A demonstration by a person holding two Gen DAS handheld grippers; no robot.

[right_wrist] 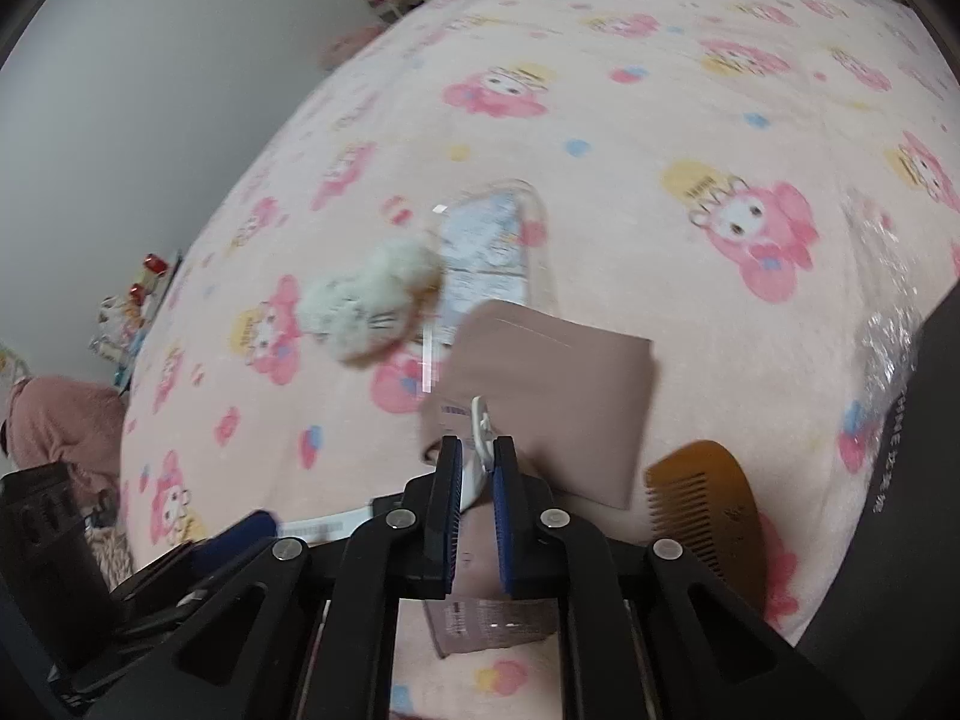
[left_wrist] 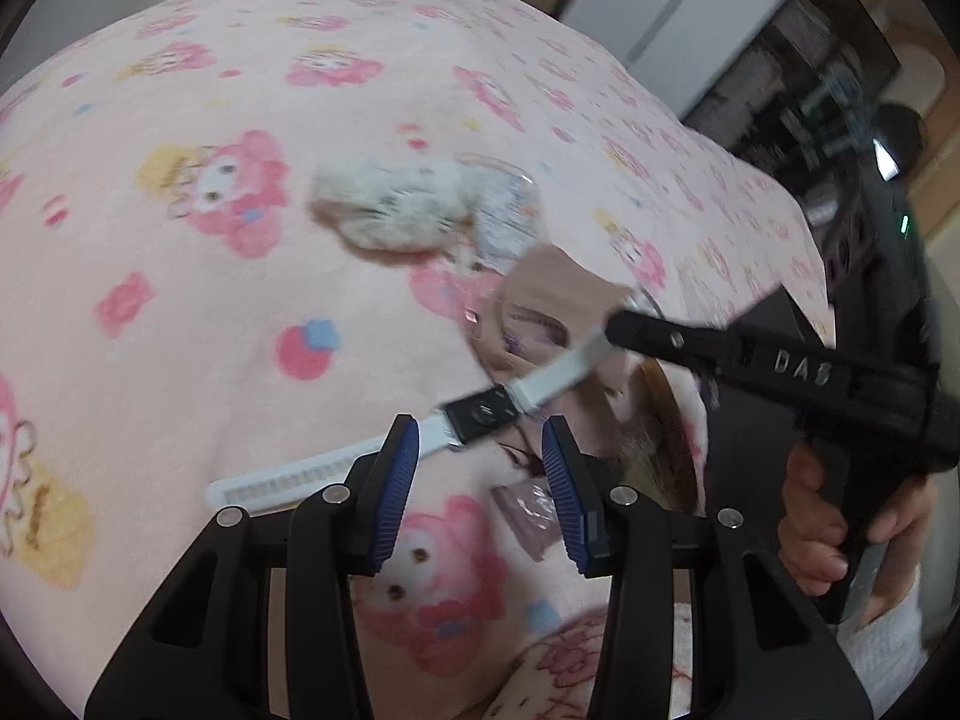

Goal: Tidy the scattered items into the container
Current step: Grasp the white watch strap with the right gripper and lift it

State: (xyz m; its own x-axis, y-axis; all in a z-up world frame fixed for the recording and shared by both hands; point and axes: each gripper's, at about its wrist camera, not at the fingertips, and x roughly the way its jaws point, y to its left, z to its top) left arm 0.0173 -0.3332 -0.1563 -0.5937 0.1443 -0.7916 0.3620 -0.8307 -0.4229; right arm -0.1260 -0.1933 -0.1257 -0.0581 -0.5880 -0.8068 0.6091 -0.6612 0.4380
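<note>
Pick step: right gripper point(right_wrist: 477, 459) clamped on the white strap of the watch point(left_wrist: 480, 414), lifted above the bed point(left_wrist: 180, 276) near its front edge, left gripper point(left_wrist: 480, 450) half-open and empty; next move probably needs the container, unseen

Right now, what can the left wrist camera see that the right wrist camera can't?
Only the left wrist view shows the watch's dark face and the hand holding the right claw's handle.

Only the right wrist view shows the brown comb on the blanket.

Both show the white watch, pinched by its strap in the right claw, the fluffy white toy, the brown pouch and the pink cartoon blanket. The left claw is open.
</note>
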